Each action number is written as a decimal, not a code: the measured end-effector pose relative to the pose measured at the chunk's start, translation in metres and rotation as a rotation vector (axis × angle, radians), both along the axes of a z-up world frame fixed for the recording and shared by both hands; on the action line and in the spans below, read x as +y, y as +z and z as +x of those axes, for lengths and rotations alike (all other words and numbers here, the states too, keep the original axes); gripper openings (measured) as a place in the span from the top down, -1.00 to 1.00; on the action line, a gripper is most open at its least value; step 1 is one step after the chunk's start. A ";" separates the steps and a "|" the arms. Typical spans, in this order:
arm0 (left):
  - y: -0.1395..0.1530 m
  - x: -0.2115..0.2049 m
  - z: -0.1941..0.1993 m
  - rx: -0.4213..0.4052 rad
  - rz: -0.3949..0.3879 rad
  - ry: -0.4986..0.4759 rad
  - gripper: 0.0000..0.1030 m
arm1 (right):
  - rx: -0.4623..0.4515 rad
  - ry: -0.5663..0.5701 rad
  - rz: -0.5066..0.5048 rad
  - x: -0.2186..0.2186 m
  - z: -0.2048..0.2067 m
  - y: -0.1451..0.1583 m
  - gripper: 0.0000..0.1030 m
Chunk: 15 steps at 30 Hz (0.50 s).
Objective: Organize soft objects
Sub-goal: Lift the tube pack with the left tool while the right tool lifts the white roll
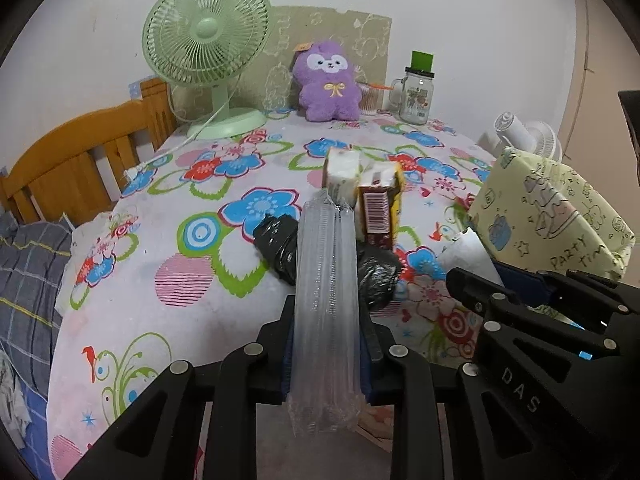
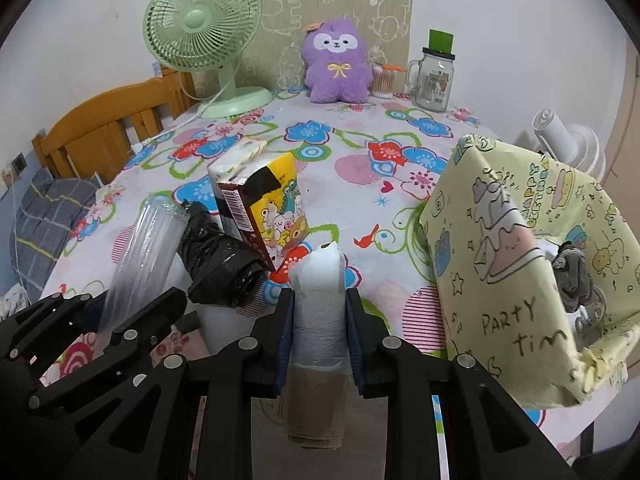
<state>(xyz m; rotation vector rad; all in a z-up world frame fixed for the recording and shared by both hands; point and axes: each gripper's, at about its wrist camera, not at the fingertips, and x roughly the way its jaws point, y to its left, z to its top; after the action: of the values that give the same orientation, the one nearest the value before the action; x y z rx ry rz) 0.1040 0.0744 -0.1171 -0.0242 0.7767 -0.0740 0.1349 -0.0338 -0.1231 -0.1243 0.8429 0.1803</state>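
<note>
My left gripper [image 1: 326, 344] is shut on a long clear plastic-wrapped stack of cups [image 1: 325, 300], held above the table's near edge; it also shows in the right wrist view [image 2: 140, 256]. My right gripper [image 2: 320, 332] is shut on a white roll of plastic bags [image 2: 318, 304]. A black roll of bags [image 2: 218, 268] lies between them on the floral tablecloth [image 2: 352, 168]. A cartoon tissue pack [image 2: 264, 204] stands behind it. A purple plush toy [image 2: 338, 62] sits at the back. The yellow paper-covered box [image 2: 512, 264] stands at the right.
A green desk fan [image 2: 202, 24] stands back left, a glass mug jar [image 2: 434, 80] and a cotton swab jar [image 2: 382, 80] back right. A white fan [image 2: 568, 140] is behind the box. A wooden bed frame [image 2: 104, 136] and a grey blanket [image 2: 44, 216] lie left of the table.
</note>
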 end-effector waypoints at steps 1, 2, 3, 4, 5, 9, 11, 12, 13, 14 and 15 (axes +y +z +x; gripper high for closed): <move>0.002 -0.001 -0.002 -0.004 -0.001 -0.002 0.52 | -0.002 -0.002 0.005 -0.001 -0.002 0.002 0.46; 0.003 -0.001 -0.002 -0.006 -0.003 -0.004 0.52 | -0.003 -0.002 0.009 -0.002 -0.003 0.003 0.46; 0.005 -0.002 -0.003 -0.007 -0.005 -0.006 0.52 | -0.004 -0.001 0.010 -0.003 -0.005 0.005 0.46; 0.006 -0.003 -0.005 -0.010 -0.004 -0.006 0.52 | -0.008 -0.001 0.012 -0.004 -0.006 0.006 0.46; 0.008 -0.004 -0.006 -0.014 -0.003 -0.008 0.52 | -0.011 -0.001 0.013 -0.004 -0.007 0.008 0.46; 0.013 -0.008 -0.012 -0.026 -0.001 -0.012 0.52 | -0.024 0.002 0.026 -0.009 -0.015 0.016 0.46; 0.017 -0.010 -0.016 -0.034 0.000 -0.016 0.52 | -0.031 0.004 0.031 -0.010 -0.018 0.020 0.46; 0.019 -0.011 -0.017 -0.037 0.001 -0.017 0.52 | -0.037 0.004 0.031 -0.011 -0.020 0.023 0.46; 0.021 -0.012 -0.019 -0.040 0.000 -0.019 0.52 | -0.040 0.004 0.032 -0.011 -0.021 0.024 0.46; 0.022 -0.013 -0.020 -0.043 -0.001 -0.020 0.52 | -0.044 0.004 0.034 -0.012 -0.023 0.027 0.46; 0.025 -0.014 -0.022 -0.048 -0.001 -0.022 0.52 | -0.048 0.005 0.036 -0.013 -0.025 0.029 0.46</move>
<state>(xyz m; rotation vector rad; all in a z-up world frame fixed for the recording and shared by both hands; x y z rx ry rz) 0.0823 0.0609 -0.0925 -0.0148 0.7286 -0.0955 0.1101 -0.0464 -0.0940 -0.0969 0.7911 0.1961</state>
